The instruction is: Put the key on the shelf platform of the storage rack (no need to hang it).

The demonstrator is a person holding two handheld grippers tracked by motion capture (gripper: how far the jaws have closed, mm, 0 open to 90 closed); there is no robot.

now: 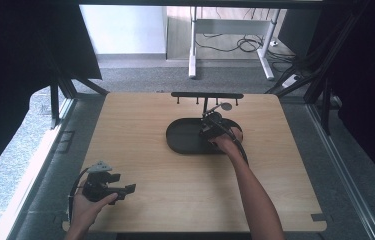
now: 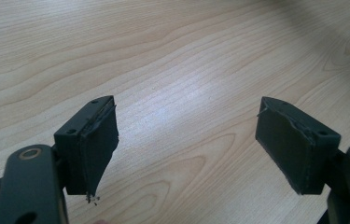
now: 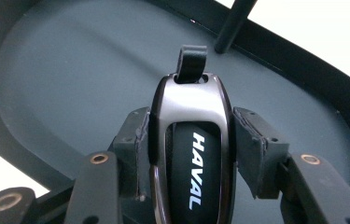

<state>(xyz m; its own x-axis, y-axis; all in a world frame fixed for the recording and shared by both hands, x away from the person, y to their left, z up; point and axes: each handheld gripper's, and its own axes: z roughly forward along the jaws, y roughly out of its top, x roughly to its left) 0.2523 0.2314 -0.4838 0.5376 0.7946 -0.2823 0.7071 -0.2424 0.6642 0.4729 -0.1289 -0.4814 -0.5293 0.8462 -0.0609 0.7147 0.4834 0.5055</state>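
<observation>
My right gripper (image 3: 189, 140) held the Haval car key (image 3: 191, 144) clamped between its jaws, centre of the frame, above the black oval tray (image 3: 70, 74) beneath the key rack (image 1: 207, 95). Release into the tray remained, by my judgement. My left gripper (image 2: 186, 140) rested open and empty over the tabletop (image 2: 172, 60).

One key fob (image 3: 191, 154), one tray (image 1: 180, 137), two tongs.
</observation>
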